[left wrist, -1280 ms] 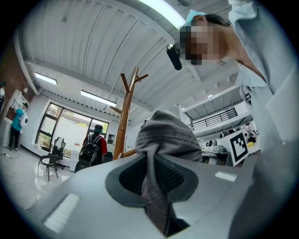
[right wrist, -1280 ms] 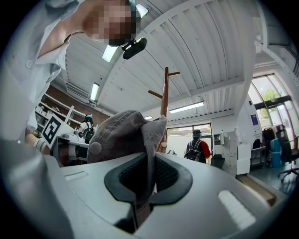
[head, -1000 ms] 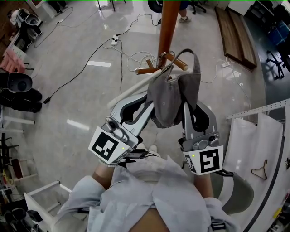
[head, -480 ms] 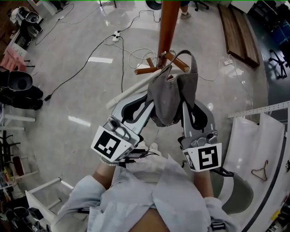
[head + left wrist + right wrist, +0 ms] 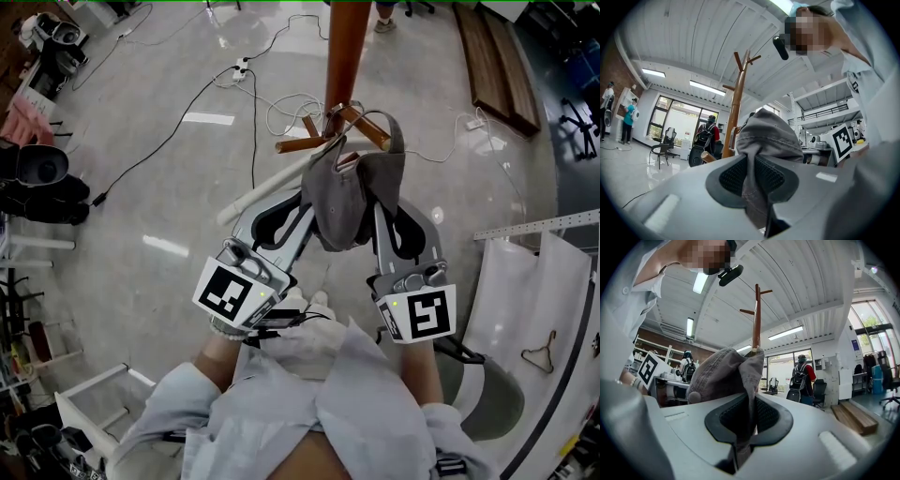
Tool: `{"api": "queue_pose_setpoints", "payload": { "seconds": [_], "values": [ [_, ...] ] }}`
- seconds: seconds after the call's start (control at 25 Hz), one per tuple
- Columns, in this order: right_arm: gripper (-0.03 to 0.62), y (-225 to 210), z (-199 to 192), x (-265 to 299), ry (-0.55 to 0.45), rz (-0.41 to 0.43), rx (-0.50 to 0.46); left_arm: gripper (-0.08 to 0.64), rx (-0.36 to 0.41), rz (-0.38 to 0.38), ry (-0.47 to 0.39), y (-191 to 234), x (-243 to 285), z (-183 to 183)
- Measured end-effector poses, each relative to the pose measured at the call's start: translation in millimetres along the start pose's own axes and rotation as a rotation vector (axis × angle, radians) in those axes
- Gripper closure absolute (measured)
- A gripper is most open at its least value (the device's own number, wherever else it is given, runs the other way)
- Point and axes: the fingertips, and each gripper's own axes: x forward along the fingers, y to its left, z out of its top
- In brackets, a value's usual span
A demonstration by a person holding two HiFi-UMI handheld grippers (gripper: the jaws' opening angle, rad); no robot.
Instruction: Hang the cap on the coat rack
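Your left gripper (image 5: pixel 302 208) clamped on cap (image 5: pixel 345 192), left fold of fabric pinched between pads. Your right gripper (image 5: pixel 379 208) clamped on right fold.
Cap hangs between both, right at lower pegs (image 5: pixel 305 144) of coat rack (image 5: pixel 343 47).
Long axis runs from pegs back toward you. Back strap (image 5: pixel 396 131) loops at peg end, crown sags at your end.
Open floor (image 5: pixel 141 206) left of rack, only cables (image 5: pixel 183 127) there.
White panel (image 5: pixel 520 281) close on your right.
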Motion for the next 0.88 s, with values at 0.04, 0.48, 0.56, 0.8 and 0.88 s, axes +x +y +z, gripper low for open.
{"api": "queue_pose_setpoints", "payload": {
  "seconds": [0.04, 0.48, 0.56, 0.8, 0.88],
  "values": [
    [0.568, -1.1, -2.0, 0.8, 0.003, 0.0, 0.002, 0.505, -0.003, 0.003, 0.004, 0.5, 0.8, -2.4],
    [0.568, -8.5, -18.6, 6.6, 0.033, -0.005, 0.044, 0.505, -0.003, 0.016, 0.023, 1.7, 5.6, -12.9],
    [0.568, -9.0, -21.6, 8.6, 0.039, -0.003, 0.046, 0.505, -0.006, 0.022, 0.027, 2.8, 6.0, -15.2],
    [0.568, -8.7, -30.6, 17.1, 0.06, 0.012, 0.045, 0.505, -0.002, 0.046, 0.05, 9.2, 6.3, -23.6],
    [0.568, -8.3, -35.2, 19.6, 0.069, 0.018, 0.045, 0.505, -0.002, 0.056, 0.061, 11.9, 6.0, -27.8]
  ]
}}
